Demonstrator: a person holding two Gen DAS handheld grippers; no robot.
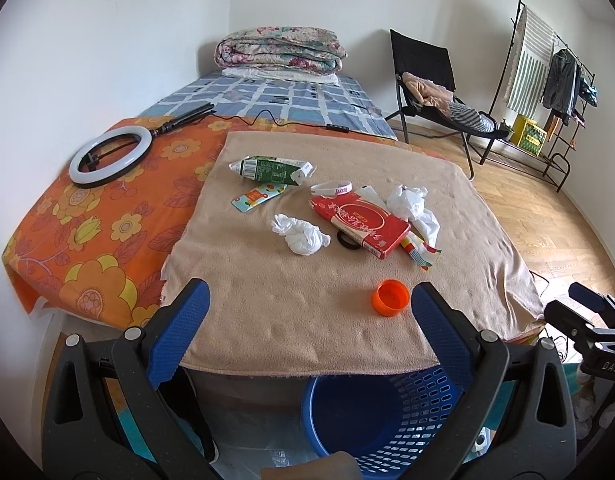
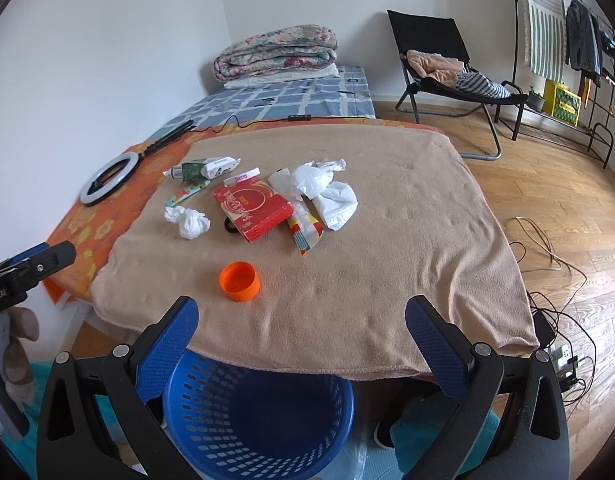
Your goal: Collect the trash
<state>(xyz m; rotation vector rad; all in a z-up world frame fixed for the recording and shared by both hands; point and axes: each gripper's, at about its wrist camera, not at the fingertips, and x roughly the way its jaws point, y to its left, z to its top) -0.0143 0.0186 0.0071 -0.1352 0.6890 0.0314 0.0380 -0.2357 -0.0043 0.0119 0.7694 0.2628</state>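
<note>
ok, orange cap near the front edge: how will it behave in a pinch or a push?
The orange cap looks like rigid plastic, so it probably keeps its shape in a pinch. It lies open side up on the soft tan towel, so a push likely drags rather than slides. Tipped on its round wall, it may roll.

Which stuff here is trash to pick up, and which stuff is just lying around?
For the job: orange cap, crumpled tissue, red box, green carton, white plastic bag, blue basket to drop it in.

Just lying about: ring light, folded quilt, black chair, clothes rack.
</note>
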